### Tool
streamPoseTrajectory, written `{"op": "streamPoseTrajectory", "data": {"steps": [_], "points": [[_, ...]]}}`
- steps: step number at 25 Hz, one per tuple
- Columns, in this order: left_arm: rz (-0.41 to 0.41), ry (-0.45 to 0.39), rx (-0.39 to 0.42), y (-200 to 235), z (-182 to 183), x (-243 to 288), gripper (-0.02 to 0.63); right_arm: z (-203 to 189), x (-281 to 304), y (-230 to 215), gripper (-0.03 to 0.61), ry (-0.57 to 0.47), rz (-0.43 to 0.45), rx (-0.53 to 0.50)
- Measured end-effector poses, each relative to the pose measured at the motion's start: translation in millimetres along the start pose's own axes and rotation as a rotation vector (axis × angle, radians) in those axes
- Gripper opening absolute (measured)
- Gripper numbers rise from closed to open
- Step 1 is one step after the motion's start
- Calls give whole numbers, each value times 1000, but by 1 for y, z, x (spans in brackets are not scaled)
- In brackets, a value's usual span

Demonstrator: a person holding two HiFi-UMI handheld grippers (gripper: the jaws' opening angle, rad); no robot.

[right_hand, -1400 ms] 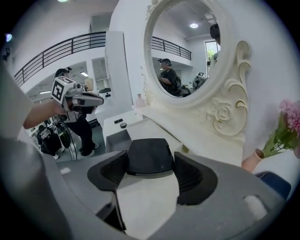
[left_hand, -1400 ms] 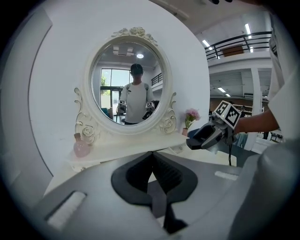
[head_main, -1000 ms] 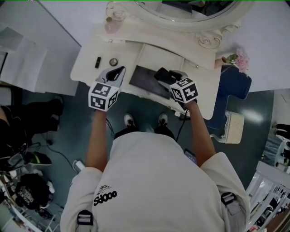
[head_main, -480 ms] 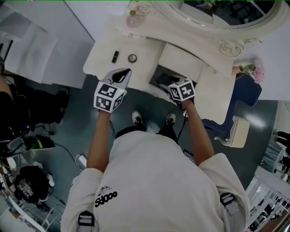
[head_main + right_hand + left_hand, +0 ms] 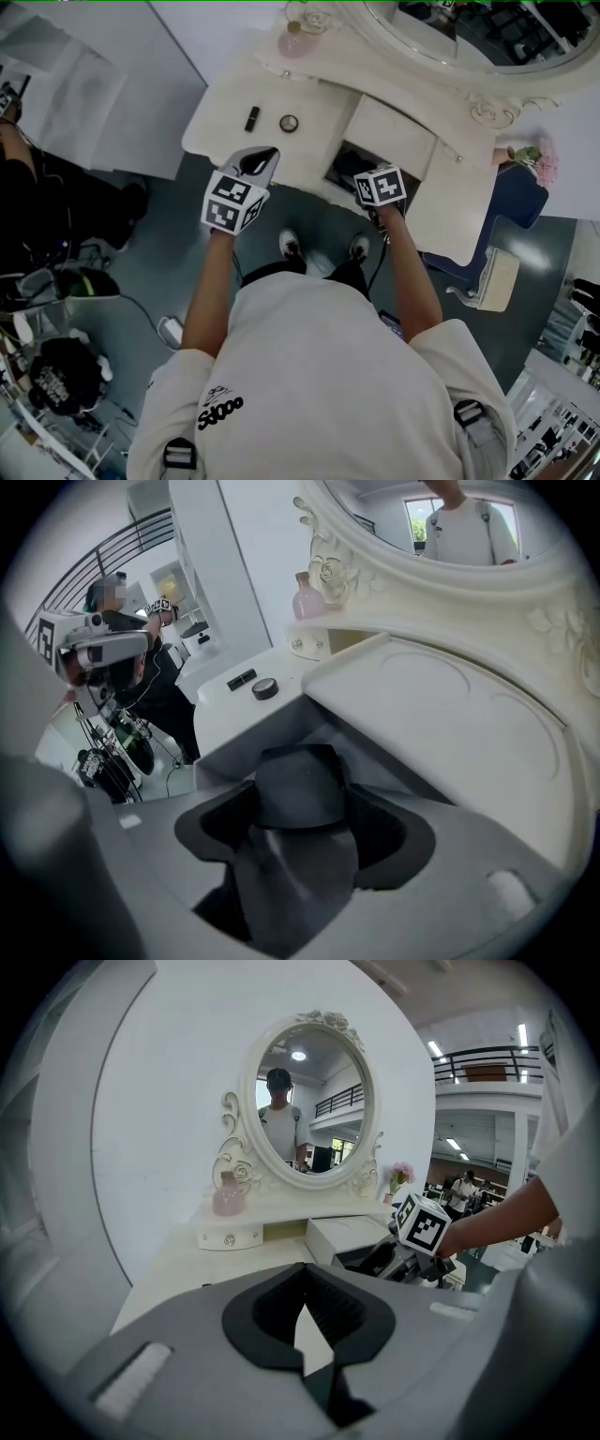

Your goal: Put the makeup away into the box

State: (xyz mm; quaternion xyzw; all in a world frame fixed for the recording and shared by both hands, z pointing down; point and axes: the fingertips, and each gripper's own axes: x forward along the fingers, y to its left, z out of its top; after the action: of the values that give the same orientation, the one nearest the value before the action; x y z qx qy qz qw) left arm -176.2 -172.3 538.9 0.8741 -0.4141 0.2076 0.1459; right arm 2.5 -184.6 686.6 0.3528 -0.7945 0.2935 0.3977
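White T-shirt (image 5: 319, 375), grey left gripper (image 5: 265, 156) bearing marker cube (image 5: 234, 201)

Moved: right gripper (image 5: 359, 174), with the black makeup item (image 5: 302, 794) clamped in it. It was above the right end of the box (image 5: 336, 169); now it is lower and further across, over the box's middle, with the item dipping into the opening.

Moved: left gripper (image 5: 267, 153). It was close by the box's left side; now it has drawn off further left of the box and sits slightly lower.

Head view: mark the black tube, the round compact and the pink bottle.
black tube (image 5: 252, 118), head view, middle of its body.
round compact (image 5: 289, 123), head view, centre of its lid.
pink bottle (image 5: 294, 43), head view, its pink body.
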Motion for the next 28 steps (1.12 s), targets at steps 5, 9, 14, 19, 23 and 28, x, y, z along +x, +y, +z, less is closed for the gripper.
{"op": "streamPoseTrajectory", "data": {"steps": [5,9,14,19,23,28], "points": [[-15,33,6,6,-6,10,20,-3,6,-2,316,29,-23,-34],[-18,45,14,15,-10,19,20,-2,-1,-1,327,20,-51,-82],[-12,66,6,36,-13,35,88,9,-28,-3,328,-53,-85,-66],[-11,107,7,57,-13,61,154,16,-73,-3,322,-154,-132,-8],[-42,198,34,67,-25,93,242,17,-101,3,294,-222,-165,31],[-64,308,65,72,-48,135,281,17,-132,6,258,-306,-202,93]]}}
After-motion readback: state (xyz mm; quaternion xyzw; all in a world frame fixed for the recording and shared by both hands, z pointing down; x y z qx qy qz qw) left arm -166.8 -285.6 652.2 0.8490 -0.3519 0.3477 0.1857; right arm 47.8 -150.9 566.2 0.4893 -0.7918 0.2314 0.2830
